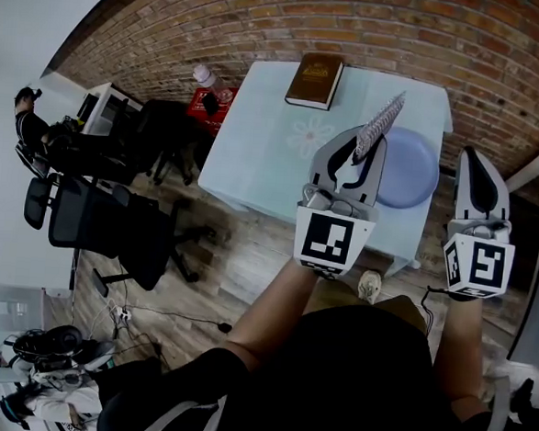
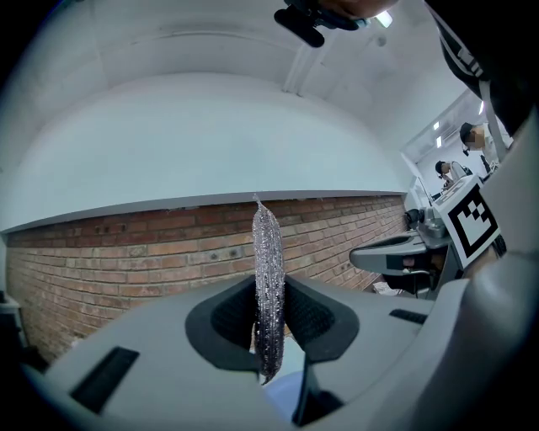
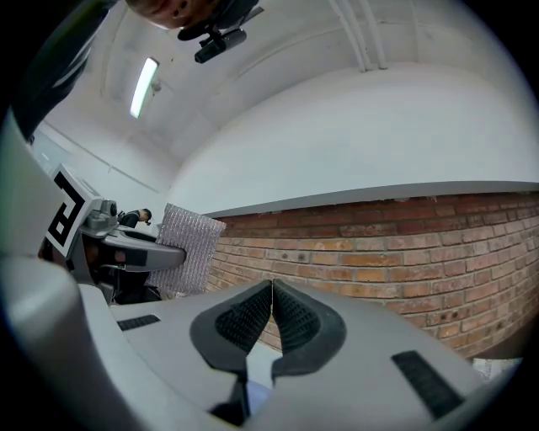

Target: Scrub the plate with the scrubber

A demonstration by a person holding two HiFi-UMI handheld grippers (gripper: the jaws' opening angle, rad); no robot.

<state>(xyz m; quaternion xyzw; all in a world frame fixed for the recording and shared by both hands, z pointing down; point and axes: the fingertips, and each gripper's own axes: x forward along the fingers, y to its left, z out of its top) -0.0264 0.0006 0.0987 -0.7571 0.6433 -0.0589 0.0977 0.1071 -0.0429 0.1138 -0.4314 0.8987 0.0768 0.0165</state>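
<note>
Left gripper clamped on the flat silver scrubber, scrubber sticking out past the tips, seemingly raised above the lilac plate, plate lying on the pale table near its right edge, right gripper pressed together, holding nothing

Head looks down; gripper views share brickwork.

- scrubber: silver, glittery woven mesh
- plate: plain lavender-blue
- table: pale mint, faint white flower motif
- book: brown cover, gold lettering
- left gripper, right gripper: grey shells, black ribbed pads, black-and-white marker cubes
- brick wall: red-brown
</note>
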